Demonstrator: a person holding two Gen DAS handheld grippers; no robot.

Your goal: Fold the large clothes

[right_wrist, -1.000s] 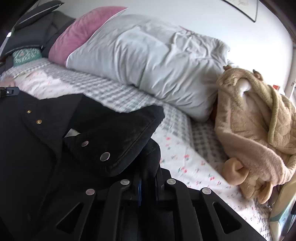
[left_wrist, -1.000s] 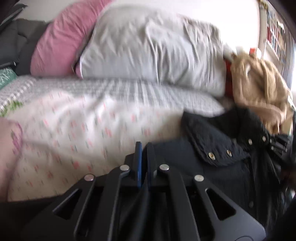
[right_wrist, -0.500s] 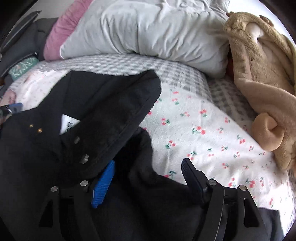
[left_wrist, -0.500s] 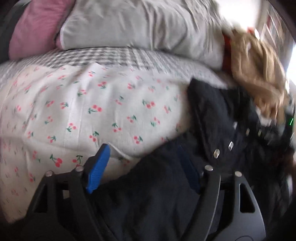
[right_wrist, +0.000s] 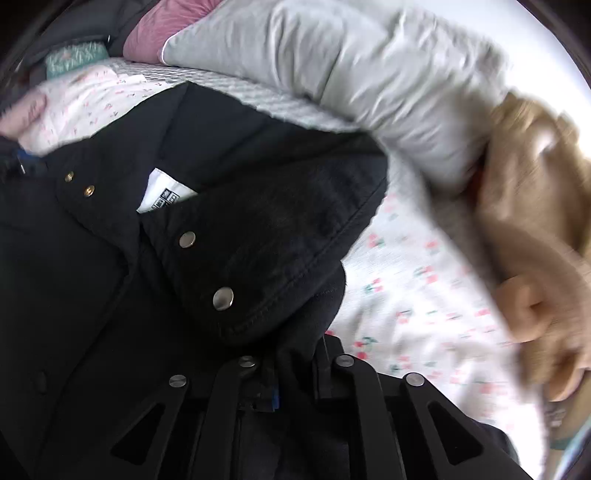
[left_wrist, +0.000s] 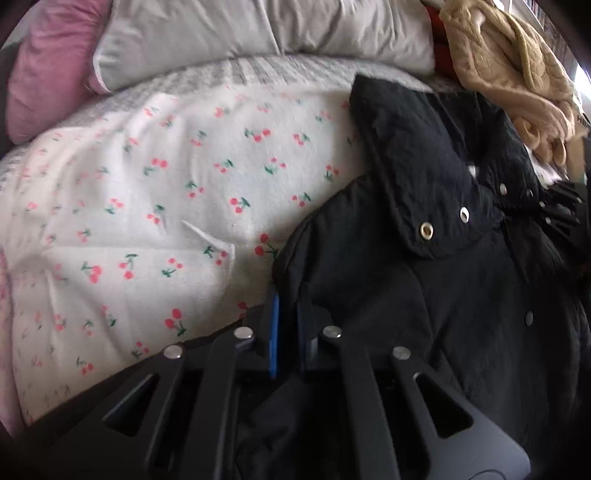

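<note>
A black padded jacket [left_wrist: 424,295] with snap buttons lies front-up on the cherry-print bedsheet [left_wrist: 147,184], collar toward the pillows. My left gripper [left_wrist: 288,295] has its jaws closing tight on the jacket's left shoulder edge, with cloth pinched between the blue pads. In the right wrist view the jacket [right_wrist: 110,295] fills the left half, its collar flap [right_wrist: 277,229] folded out and a white label [right_wrist: 160,192] showing. My right gripper [right_wrist: 297,358] has its jaws closing tight on the fabric just below that flap, at the right shoulder.
A grey pillow [left_wrist: 258,29] and a pink pillow [left_wrist: 48,66] lie along the far side of the bed. A tan fleece blanket [right_wrist: 535,240] is heaped to the right of the jacket. Open sheet stretches left of the jacket.
Both grippers were shut on the jacket, opened wide half a second ago, and have shut on its shoulders again, lower and closer to the bed.
</note>
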